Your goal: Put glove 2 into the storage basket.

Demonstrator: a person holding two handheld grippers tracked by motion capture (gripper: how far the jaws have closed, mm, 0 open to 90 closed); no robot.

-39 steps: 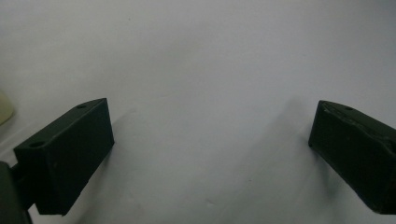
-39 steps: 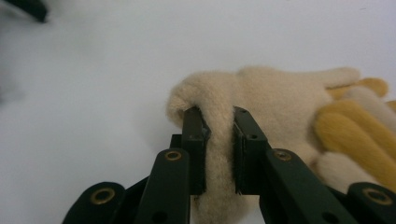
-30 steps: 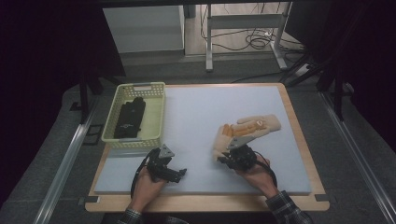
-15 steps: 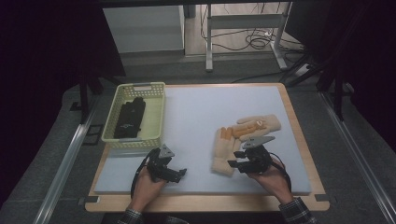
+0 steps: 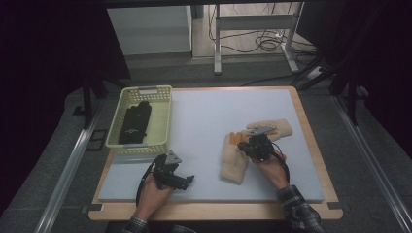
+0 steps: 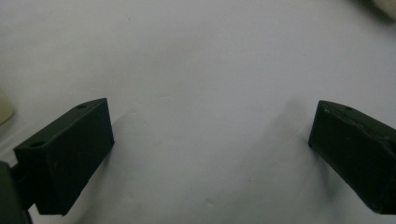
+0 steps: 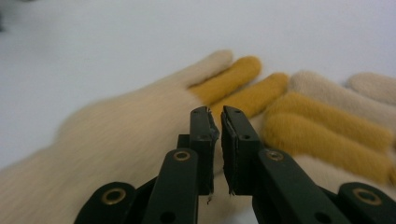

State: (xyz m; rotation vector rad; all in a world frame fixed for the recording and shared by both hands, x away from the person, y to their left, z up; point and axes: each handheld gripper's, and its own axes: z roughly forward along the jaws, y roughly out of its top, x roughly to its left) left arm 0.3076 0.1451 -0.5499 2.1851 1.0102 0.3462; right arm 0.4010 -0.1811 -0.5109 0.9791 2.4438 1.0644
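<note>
A pale yellow basket sits on the far left part of the light mat. It has holes all along its walls. Inside it lies a dark glove. I see a tiny pale mark on that glove, but it is too small to read.

Two fuzzy cream gloves with orange fingers lie on the right part of the mat. The near glove lies long, with its cuff toward the person and its fingers pointing away, to the far side of the table. The far glove lies sideways beside it, and its fingers meet the near glove's fingertips.

The right gripper sits on top of the near glove, close to its fingers. In the right gripper view, its jaws have just been closing and are almost together, with a thin gap. They press down into the fur, but I cannot tell if they pinch any of it.

The left gripper rests low over the bare mat, near the front edge. Its jaws are wide apart and hold nothing.
</note>
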